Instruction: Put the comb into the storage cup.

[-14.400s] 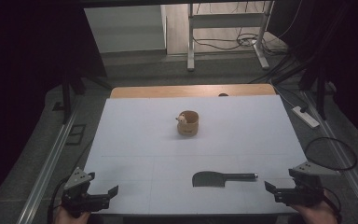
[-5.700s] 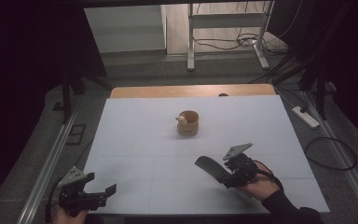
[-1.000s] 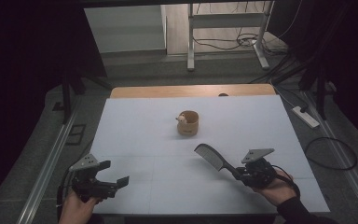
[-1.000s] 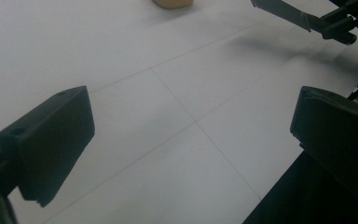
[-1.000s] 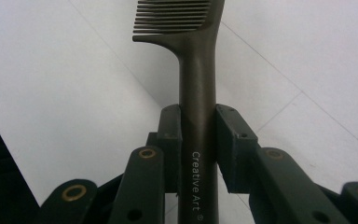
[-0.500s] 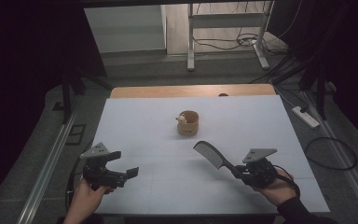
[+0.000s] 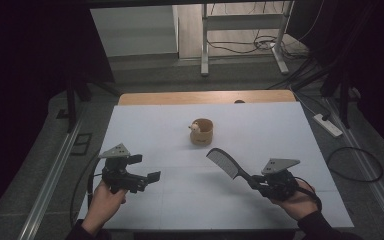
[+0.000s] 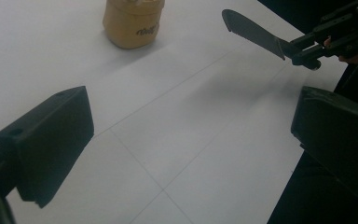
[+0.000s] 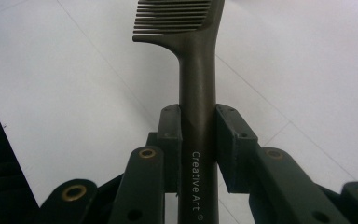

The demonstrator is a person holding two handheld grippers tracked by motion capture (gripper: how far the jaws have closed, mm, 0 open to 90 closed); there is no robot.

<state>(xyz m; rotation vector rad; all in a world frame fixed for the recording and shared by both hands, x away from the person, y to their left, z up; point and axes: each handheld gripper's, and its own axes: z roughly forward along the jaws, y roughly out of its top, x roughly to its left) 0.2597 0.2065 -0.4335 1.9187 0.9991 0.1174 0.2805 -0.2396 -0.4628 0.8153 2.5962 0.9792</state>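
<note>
The right gripper (image 7: 258, 182) held a dark comb (image 7: 223, 164) off the white table (image 7: 300, 130), its jaws clamped on the handle and the toothed head reaching beyond the fingertips toward a small tan cup (image 7: 201, 131) standing well ahead. The left gripper (image 7: 147, 178) hovered with its jaws wide apart and nothing between them. Compared with half a second earlier, the left gripper had come forward and inward while the comb barely shifted.
</note>
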